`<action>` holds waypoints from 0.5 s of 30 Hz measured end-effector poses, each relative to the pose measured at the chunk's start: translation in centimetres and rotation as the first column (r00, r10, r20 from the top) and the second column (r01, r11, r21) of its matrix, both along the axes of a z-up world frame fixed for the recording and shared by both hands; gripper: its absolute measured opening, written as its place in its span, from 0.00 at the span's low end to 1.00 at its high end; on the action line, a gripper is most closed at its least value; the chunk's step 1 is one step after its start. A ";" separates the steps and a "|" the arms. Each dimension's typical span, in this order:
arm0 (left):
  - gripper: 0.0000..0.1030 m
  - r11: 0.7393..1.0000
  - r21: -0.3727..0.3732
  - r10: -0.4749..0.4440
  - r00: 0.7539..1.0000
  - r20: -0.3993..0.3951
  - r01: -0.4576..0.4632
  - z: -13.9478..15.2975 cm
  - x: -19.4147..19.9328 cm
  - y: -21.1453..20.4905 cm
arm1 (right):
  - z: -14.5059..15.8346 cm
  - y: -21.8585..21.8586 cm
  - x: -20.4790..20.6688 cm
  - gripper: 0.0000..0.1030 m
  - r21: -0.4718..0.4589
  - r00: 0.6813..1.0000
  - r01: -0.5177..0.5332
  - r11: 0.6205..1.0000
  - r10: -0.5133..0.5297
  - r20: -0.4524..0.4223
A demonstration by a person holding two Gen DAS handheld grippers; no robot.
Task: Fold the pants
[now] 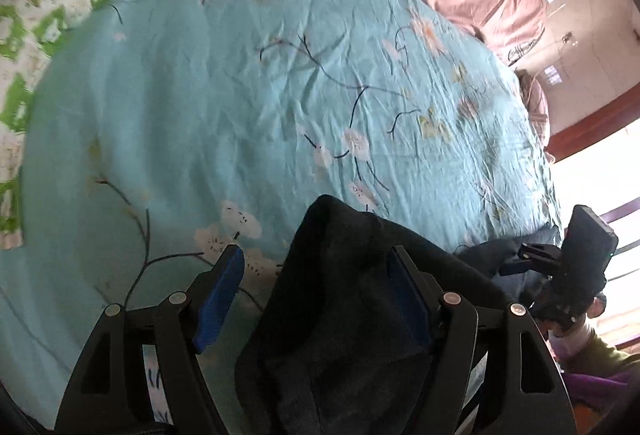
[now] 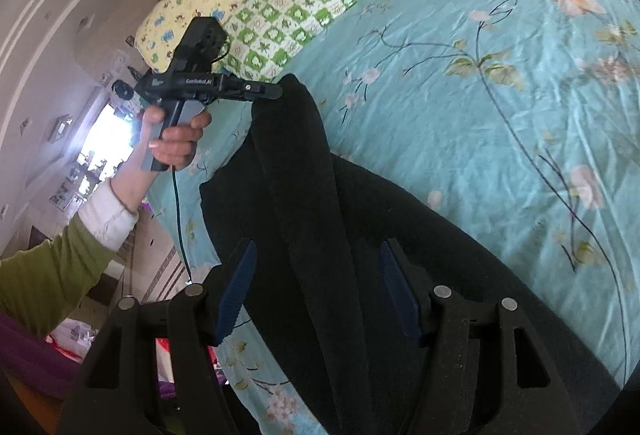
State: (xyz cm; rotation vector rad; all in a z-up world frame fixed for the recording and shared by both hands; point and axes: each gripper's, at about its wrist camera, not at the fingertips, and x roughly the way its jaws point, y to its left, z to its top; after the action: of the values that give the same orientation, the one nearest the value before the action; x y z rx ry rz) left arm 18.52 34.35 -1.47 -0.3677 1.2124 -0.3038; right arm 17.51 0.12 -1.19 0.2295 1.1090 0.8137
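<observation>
Black gripper (image 2: 276,91) frames, ribbed blue fingers (image 2: 234,293), green sleeve (image 2: 48,275).

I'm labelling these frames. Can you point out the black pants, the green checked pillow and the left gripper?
black pants (image 2: 304,195): right wrist view, on the raised fold.
green checked pillow (image 2: 288,15): right wrist view, its patterned top.
left gripper (image 1: 316,295): left wrist view, between its fingertips.
</observation>
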 end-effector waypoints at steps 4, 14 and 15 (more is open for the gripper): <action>0.47 1.000 0.020 -0.023 0.999 0.027 0.022 -0.2 0.2 -0.8 | -0.9 0.6 0.9 0.63 0.016 0.999 -0.013 1.000 0.014 -0.036; 0.08 0.988 0.148 0.004 0.981 0.196 -0.034 4.1 -3.8 -2.0 | 0.6 2.0 -0.3 0.08 0.007 0.998 -0.051 0.999 0.051 0.041; 0.08 0.987 0.153 0.004 0.977 0.211 -0.037 4.6 -4.4 -2.2 | 1.1 2.1 -0.7 0.07 0.004 0.997 -0.058 0.998 0.058 0.059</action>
State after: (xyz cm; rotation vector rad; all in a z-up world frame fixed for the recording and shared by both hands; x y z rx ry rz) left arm 14.17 32.14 3.16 -0.2055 1.0161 -0.2219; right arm 16.79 2.26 -0.12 0.1780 1.0617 0.8703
